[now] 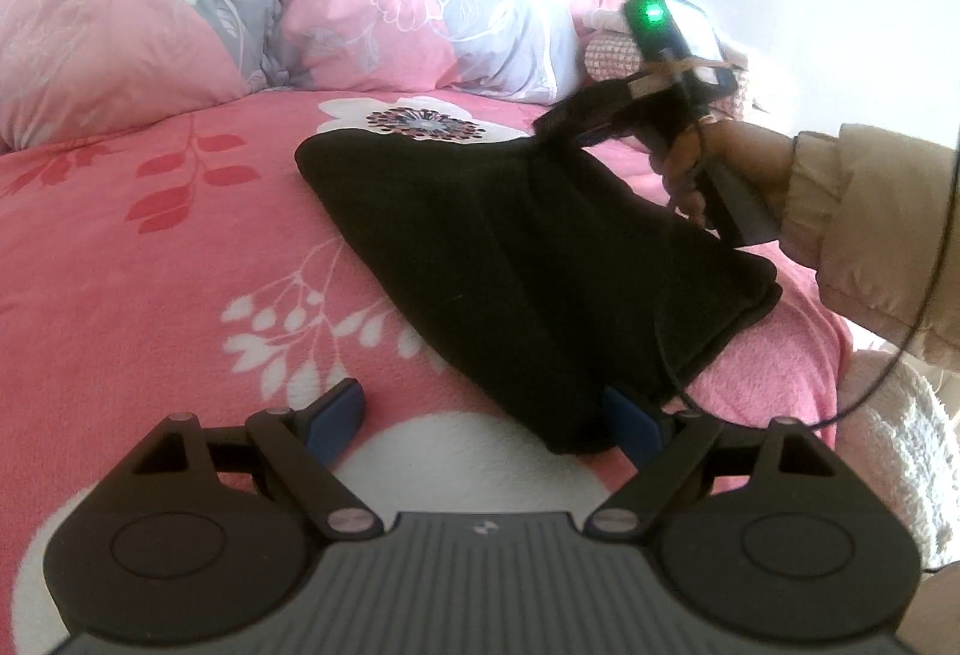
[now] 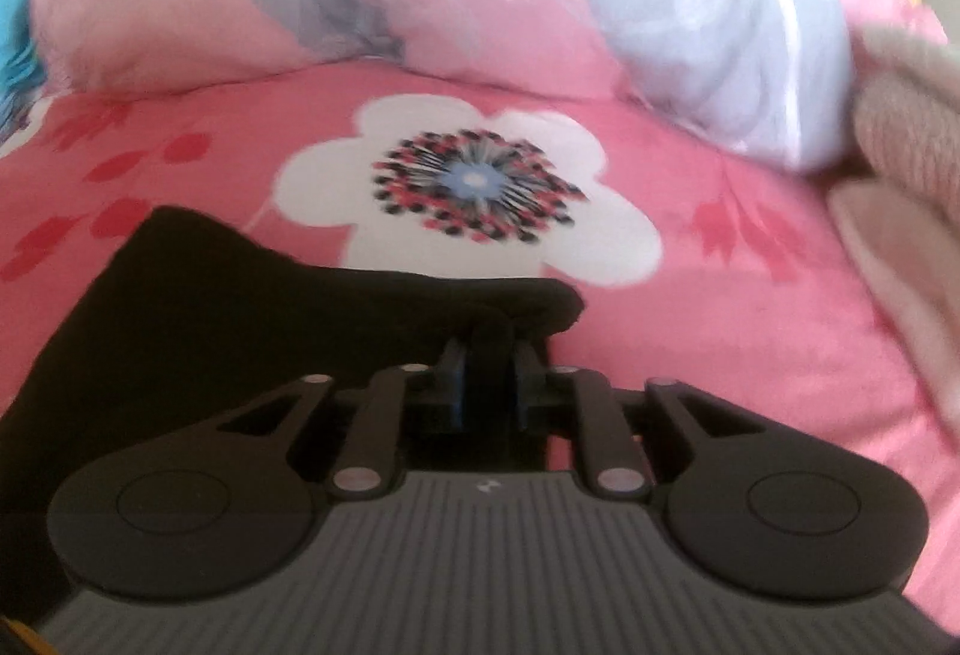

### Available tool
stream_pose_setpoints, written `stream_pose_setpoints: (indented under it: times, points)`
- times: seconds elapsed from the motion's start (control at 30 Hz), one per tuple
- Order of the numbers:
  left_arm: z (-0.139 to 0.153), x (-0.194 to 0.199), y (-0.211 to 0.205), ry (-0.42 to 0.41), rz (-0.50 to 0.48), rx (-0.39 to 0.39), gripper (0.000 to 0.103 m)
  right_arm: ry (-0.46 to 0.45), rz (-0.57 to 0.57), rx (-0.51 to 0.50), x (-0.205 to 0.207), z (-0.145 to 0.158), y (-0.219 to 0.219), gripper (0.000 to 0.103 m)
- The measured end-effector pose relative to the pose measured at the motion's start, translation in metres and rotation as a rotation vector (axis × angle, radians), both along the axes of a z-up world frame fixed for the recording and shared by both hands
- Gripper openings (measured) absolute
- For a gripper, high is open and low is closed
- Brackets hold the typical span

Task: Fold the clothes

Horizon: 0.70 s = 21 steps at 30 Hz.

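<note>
- Black garment point(image 1: 528, 259) lies folded on pink floral blanket point(image 1: 180, 247)
- L gripper point(image 1: 480, 421) gapes wide, right pad at garment's near corner
- R gripper point(image 2: 489, 355): fabric fold between narrow jaws, grip unclear, frame blurred

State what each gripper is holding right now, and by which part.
The right gripper has a far corner of the black garment between its narrow jaws; whether it still pinches cannot be told. The left gripper is open, holding nothing, the garment's near edge against one finger.
</note>
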State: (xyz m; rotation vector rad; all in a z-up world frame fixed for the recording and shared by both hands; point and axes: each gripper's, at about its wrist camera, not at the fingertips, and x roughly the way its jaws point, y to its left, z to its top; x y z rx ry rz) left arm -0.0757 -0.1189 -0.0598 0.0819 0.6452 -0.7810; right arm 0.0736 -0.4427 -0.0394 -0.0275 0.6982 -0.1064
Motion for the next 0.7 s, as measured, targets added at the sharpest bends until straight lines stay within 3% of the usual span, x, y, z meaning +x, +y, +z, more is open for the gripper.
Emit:
stream_pose_setpoints:
  times: [0.07, 0.2, 0.37, 0.47, 0.7]
  points:
    - [0.001, 0.000, -0.001, 0.002, 0.000, 0.002, 0.087, -0.017, -0.064, 0.113, -0.004, 0.001, -0.021, 0.030]
    - [0.002, 0.000, -0.002, 0.009, 0.004, 0.006, 0.087, -0.056, -0.208, 0.334, -0.031, 0.011, -0.065, 0.030]
    - [0.005, 0.001, -0.004, 0.025, 0.015, 0.014, 0.087, -0.109, -0.259, 0.547, -0.098, 0.026, -0.098, 0.031]
    - [0.007, 0.004, -0.005, 0.041, 0.027, 0.019, 0.086, -0.103, -0.229, 0.631, -0.137, 0.027, -0.097, 0.031]
    - [0.016, 0.005, 0.001, 0.071, 0.072, 0.010, 0.081, -0.065, -0.185, 0.705, -0.204, 0.017, -0.067, 0.032]
